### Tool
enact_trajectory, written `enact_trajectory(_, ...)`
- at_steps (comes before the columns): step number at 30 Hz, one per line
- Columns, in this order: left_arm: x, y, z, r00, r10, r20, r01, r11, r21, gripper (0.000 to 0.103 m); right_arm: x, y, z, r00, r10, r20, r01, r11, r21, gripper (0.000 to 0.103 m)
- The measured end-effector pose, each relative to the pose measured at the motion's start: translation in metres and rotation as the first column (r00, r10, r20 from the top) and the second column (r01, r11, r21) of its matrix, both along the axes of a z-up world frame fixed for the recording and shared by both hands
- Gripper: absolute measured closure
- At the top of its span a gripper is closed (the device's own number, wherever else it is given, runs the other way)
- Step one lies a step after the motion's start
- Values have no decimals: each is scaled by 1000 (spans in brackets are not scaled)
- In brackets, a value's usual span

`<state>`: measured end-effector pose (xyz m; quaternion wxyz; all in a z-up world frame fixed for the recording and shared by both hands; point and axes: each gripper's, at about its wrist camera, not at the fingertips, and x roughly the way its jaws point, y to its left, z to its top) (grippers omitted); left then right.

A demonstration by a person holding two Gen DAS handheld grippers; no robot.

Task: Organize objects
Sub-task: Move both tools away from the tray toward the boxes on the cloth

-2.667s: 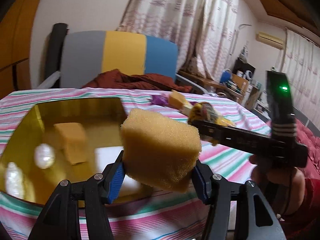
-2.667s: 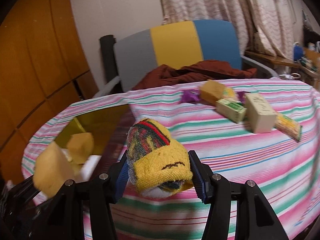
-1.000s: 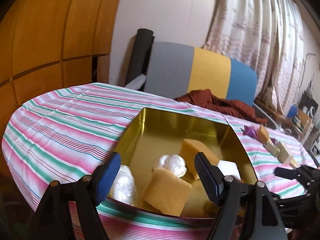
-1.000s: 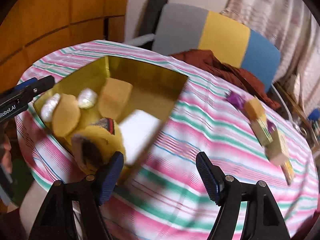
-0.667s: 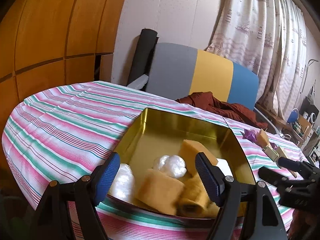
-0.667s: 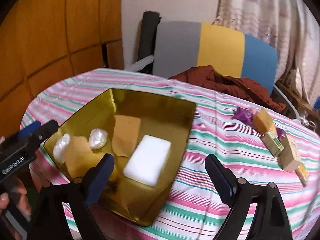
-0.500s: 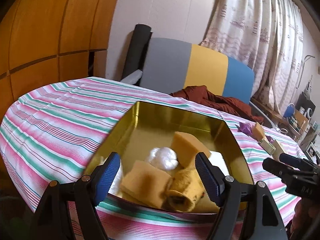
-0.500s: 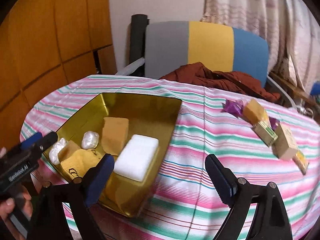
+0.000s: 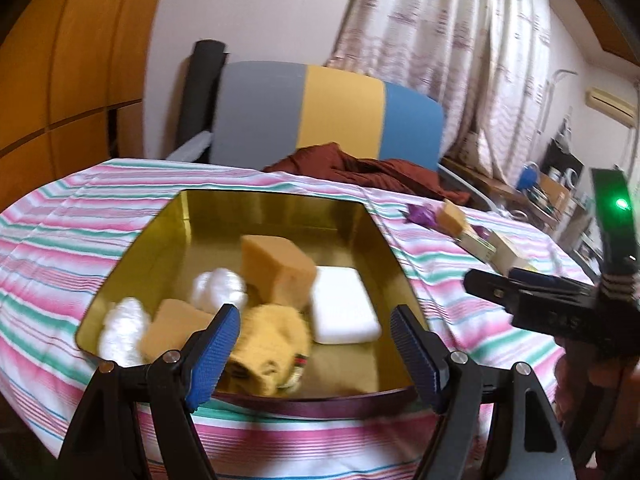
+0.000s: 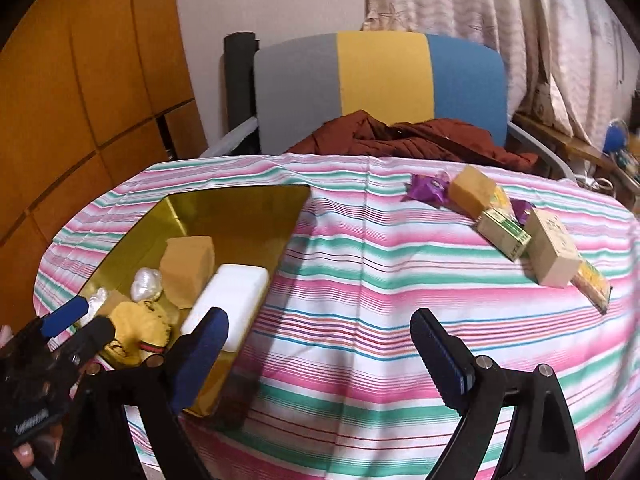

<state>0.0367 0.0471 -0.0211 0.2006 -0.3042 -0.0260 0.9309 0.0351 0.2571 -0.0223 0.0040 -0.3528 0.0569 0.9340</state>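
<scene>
The tabletop, under a pink, green and white striped cloth, carries a gold tin toward its left side. Inside the tin lie a white block, a tan sponge, a second sponge, a yellow sock and two white wrapped balls. The sock sits at the tin's near edge, just past the left hand-held gripper, whose blue pads stand wide apart with nothing between them. The right hand-held gripper hangs over bare cloth to the right of the tin; its jaws have just been opening and are spread, holding nothing. Well beyond it, at the far right of the tabletop, sit a beige box, a green-striped box, another sponge and a purple wrapper.
</scene>
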Motion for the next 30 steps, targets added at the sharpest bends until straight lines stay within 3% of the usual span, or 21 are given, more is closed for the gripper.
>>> enact_trajectory(14,17,55,3,984,-175,37,175,984,22,24,2,56,-27,993,-102,54,102,995,8,10)
enact_trajectory(24,27,110,-8,942,-321,94,324,946,-22,24,12,129,-47,963,-262,68,265,964,-28,10)
enact_trajectory(30,24,136,-13,924,-357,139,363,932,-18,24,16,168,-51,938,-343,43,344,939,-24,10)
